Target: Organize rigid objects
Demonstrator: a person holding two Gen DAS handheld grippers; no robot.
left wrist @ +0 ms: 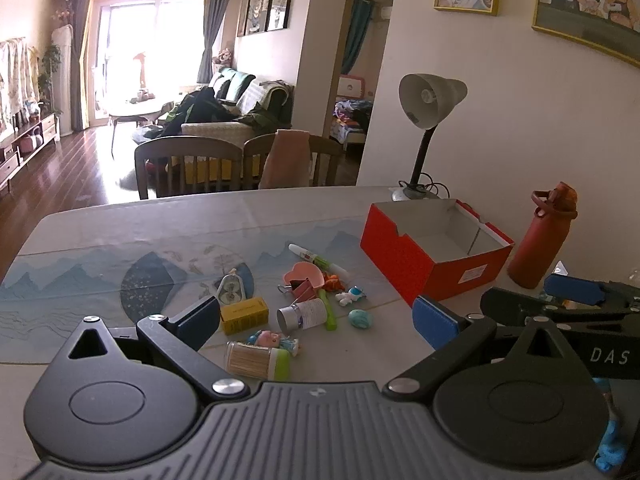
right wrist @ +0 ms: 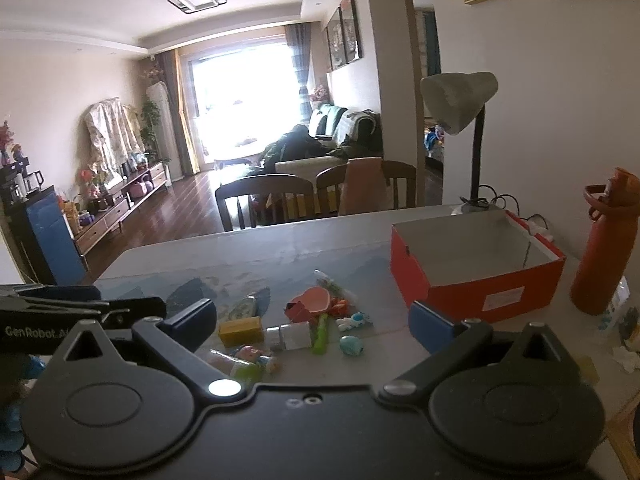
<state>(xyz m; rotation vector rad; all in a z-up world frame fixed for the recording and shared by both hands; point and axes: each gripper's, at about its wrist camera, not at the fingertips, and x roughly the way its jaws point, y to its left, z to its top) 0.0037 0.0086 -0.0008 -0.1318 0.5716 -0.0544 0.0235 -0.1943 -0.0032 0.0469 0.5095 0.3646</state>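
Note:
Small objects lie in a heap on the table: a yellow box (left wrist: 244, 315) (right wrist: 240, 330), a silver-capped bottle (left wrist: 302, 315) (right wrist: 294, 336), a toothpick jar (left wrist: 256, 360), a white marker (left wrist: 318, 259), a pink heart dish (left wrist: 304, 275) (right wrist: 316, 299), a teal ball (left wrist: 360, 319) (right wrist: 351, 345) and a small astronaut figure (left wrist: 351, 295). An empty red cardboard box (left wrist: 432, 248) (right wrist: 476, 264) stands to the right of them. My left gripper (left wrist: 316, 320) hovers open just in front of the heap, holding nothing. My right gripper (right wrist: 312, 320) is open too, also short of the heap.
A red water bottle (left wrist: 544, 236) (right wrist: 604, 248) stands right of the box. A grey desk lamp (left wrist: 428, 100) (right wrist: 460, 100) rises behind it against the wall. Wooden chairs (left wrist: 188, 164) line the table's far edge. Crumpled tissue (right wrist: 624, 354) lies at the right.

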